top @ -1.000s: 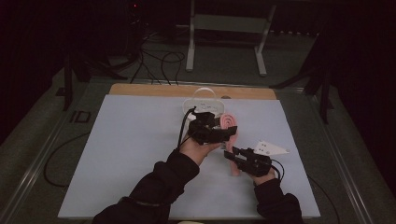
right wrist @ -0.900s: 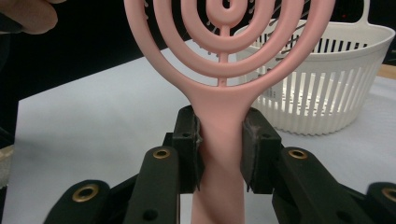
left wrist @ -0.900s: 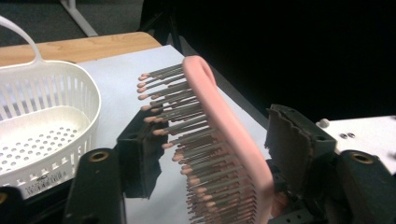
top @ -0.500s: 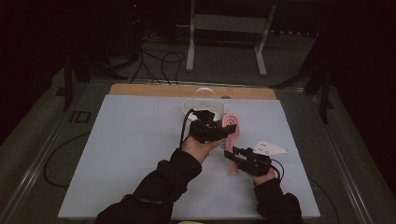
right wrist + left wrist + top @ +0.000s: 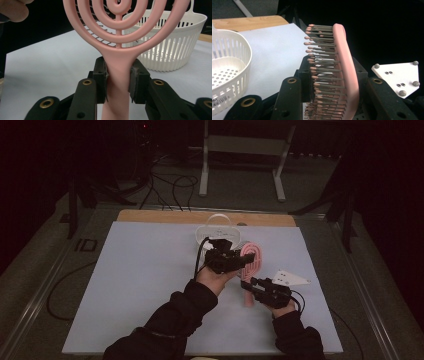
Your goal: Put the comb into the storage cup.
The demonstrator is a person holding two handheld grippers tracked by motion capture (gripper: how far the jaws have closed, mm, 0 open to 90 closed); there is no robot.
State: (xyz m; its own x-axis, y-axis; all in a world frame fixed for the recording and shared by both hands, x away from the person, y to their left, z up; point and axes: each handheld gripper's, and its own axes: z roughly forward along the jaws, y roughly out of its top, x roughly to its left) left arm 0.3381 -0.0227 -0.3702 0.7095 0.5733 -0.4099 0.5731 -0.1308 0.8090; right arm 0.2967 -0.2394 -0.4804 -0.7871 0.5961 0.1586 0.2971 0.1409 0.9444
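A pink hairbrush (image 5: 251, 258) with an open ringed head is held above the white table sheet (image 5: 150, 280). My left gripper (image 5: 235, 261) has just been closing its jaws on the brush head (image 5: 343, 62). The bristles face one pad and the smooth back faces the other. My right gripper (image 5: 250, 285) is shut on the brush handle (image 5: 119, 67), with a pad pressed against each side of its neck (image 5: 118, 82). A white slotted basket (image 5: 218, 227) stands just beyond the brush.
The basket (image 5: 227, 67) stands near the wooden strip (image 5: 165, 216) along the table's far edge. The right gripper's grey three-cornered plate (image 5: 291, 279) juts out to the right. Cables and a metal stand (image 5: 240, 150) lie on the floor beyond the table.
Both hands and the brush stay where they were. No clear shift shows from above.
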